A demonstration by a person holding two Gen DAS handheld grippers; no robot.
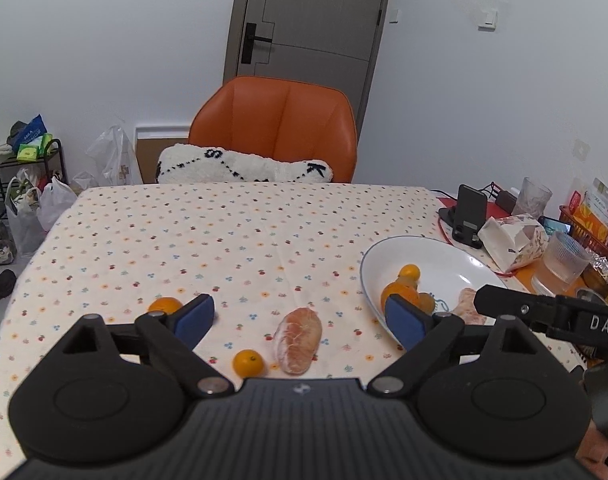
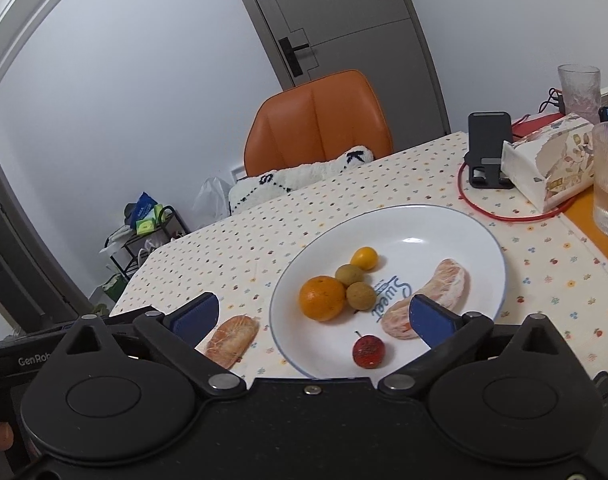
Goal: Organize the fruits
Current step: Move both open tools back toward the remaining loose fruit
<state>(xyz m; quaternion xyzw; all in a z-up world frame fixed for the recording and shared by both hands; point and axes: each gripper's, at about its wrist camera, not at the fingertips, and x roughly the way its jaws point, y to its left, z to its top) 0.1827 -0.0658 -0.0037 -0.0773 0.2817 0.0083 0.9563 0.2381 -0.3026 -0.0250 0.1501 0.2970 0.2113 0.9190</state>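
Both sets of jaws were spread wide w/ nothing between them, so you were mid-task, between picks.

Going left to right on the bench [image 1: 224,232]: a small orange fruit [image 1: 164,305] sat just behind your left gripper [image 1: 300,316], partly hidden by the left blue pad. Next, a small yellow-orange citrus [image 1: 248,362], close in front of the gripper body. Just beside it lay a peeled pomelo segment [image 1: 299,339], roughly centred between the jaws. All three were still on the cloth, apart from the plate [image 1: 435,256].

On the plate, seen from the right wrist: an orange [image 2: 322,298], two brownish round fruits [image 2: 348,274] touching each other, a small yellow citrus [image 2: 364,257] behind them, a red berry-like fruit [image 2: 368,351] near the front rim, and a second peeled segment [image 2: 431,300] on the right side. Your right gripper [image 2: 313,318] hovered at the plate's near rim.

My read: sorting was maybe two-thirds done, w/ three loose pieces left. The segment looked like the natural next pick for the left side, being already lined up. It would call for a drop straight down, closing across the short width, gently, since peeled flesh probably squashes. The round citrus beside it could roll if nudged, so keep clear of it.
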